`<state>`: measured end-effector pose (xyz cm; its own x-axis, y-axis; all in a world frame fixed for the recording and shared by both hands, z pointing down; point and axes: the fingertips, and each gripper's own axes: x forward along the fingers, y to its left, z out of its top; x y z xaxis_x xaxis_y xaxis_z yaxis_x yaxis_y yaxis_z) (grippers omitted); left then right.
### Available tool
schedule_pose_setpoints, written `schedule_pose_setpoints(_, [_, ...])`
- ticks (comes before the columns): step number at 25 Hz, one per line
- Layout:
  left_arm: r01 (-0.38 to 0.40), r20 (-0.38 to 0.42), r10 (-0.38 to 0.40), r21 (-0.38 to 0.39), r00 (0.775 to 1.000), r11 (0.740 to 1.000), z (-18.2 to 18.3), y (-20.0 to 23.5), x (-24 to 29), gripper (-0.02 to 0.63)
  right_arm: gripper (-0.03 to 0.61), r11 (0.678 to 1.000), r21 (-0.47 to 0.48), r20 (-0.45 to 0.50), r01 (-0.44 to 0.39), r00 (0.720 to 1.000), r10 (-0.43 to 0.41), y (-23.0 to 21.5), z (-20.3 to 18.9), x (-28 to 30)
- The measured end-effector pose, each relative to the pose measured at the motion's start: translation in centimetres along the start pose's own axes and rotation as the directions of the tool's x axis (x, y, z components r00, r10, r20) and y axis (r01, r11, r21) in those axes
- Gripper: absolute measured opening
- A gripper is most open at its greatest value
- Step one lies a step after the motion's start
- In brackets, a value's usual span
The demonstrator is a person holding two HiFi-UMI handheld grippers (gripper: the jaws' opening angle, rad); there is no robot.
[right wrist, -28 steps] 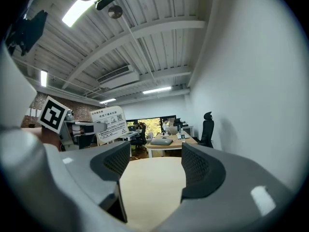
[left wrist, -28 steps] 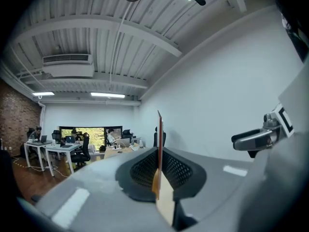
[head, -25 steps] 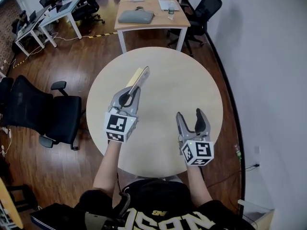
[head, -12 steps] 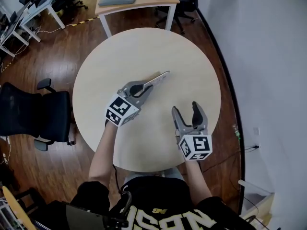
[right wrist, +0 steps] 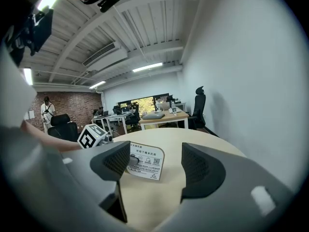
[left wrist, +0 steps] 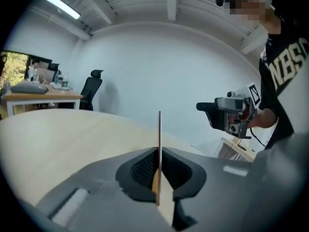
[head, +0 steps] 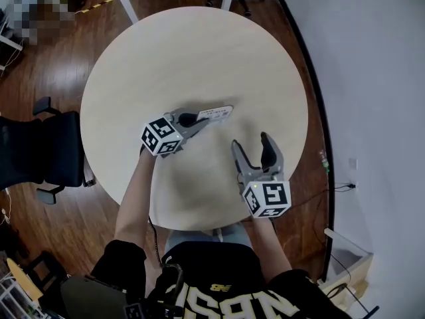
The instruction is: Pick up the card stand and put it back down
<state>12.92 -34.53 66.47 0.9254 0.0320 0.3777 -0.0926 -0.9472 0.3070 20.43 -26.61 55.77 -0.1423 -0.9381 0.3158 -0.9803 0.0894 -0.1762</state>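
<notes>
The card stand (head: pixel 216 113) is a thin white printed card. My left gripper (head: pixel 194 119) is shut on its near end and holds it low over the round pale table (head: pixel 166 52), pointing right. In the left gripper view the card stand (left wrist: pixel 159 139) shows edge-on, pinched between the two dark pads of the left gripper (left wrist: pixel 159 172). My right gripper (head: pixel 251 143) stands open on the table's near right side, nothing between its fingers. From the right gripper view, the card stand (right wrist: pixel 147 159) faces the right gripper (right wrist: pixel 157 164), its printed side showing, a little beyond the open jaws.
A black office chair (head: pixel 40 151) stands left of the table on the wooden floor. A white wall (head: pixel 372 78) curves close along the right. A desk leg (head: pixel 126 2) shows at the top edge. The person's body is at the table's near edge.
My left gripper has swung the card stand from pointing away to pointing right and brought it lower over the table. The right gripper has stayed open in about the same place.
</notes>
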Motion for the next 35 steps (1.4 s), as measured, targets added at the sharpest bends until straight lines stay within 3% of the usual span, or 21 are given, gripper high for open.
schedule_pose_setpoints(6, [0.034, -0.049, -0.037, -0.057, 0.998, 0.998, -4.1, 2.1, 1.4, 0.015, 0.339, 1.000, 0.015, -0.034, 0.006, 0.999, -0.005, -0.3, -2.1, 0.9])
schedule_pose_setpoints(8, [-0.005, -0.055, 0.002, -0.068, 0.998, 0.998, -4.7, 3.3, 1.5, 0.015, 0.339, 1.000, 0.013, -0.039, 0.010, 0.999, -0.009, -0.5, -2.5, 1.0])
schedule_pose_setpoints(12, [-0.095, -0.147, 0.090, -0.025, 0.985, 0.995, -6.3, 5.1, 1.1, 0.055, 0.339, 1.000, 0.003, -0.039, 0.019, 0.999, -0.019, -0.4, -2.5, 0.8])
schedule_pose_setpoints(16, [-0.174, -0.121, 0.167, -0.053, 0.979, 0.983, -5.6, 5.9, -0.1, 0.164, 0.339, 1.000, 0.001, -0.032, 0.029, 0.999, -0.029, -0.6, -2.2, 0.2])
schedule_pose_setpoints(19, [-0.253, -0.071, 0.248, -0.069, 0.966, 0.965, -4.4, 5.7, -2.2, 0.188, 0.339, 1.000, -0.003, -0.011, 0.027, 1.000, -0.027, -0.5, -1.4, -0.1])
schedule_pose_setpoints(26, [-0.431, 0.076, 0.436, -0.077, 0.897, 0.899, 0.1, 0.9, -9.9, 0.209, 0.339, 0.999, -0.033, 0.069, 0.001, 0.998, 0.001, 2.3, 2.3, -1.8])
schedule_pose_setpoints(30, [-0.495, 0.153, 0.494, -0.032, 0.856, 0.868, 2.8, -4.8, -13.5, 0.212, 0.339, 0.999, -0.046, 0.112, -0.021, 0.993, 0.026, 5.2, 4.1, -4.4])
schedule_pose_setpoints(33, [-0.525, 0.233, 0.510, 0.000, 0.828, 0.851, 4.6, -9.5, -16.0, 0.213, 0.339, 0.998, 0.011, 0.128, -0.067, 0.990, 0.065, 8.0, 3.8, -7.1])
schedule_pose_setpoints(35, [-0.562, 0.266, 0.540, 0.010, 0.799, 0.827, 5.6, -12.5, -17.2, 0.227, 0.339, 0.997, 0.002, 0.121, -0.071, 0.990, 0.071, 9.2, 3.3, -9.5])
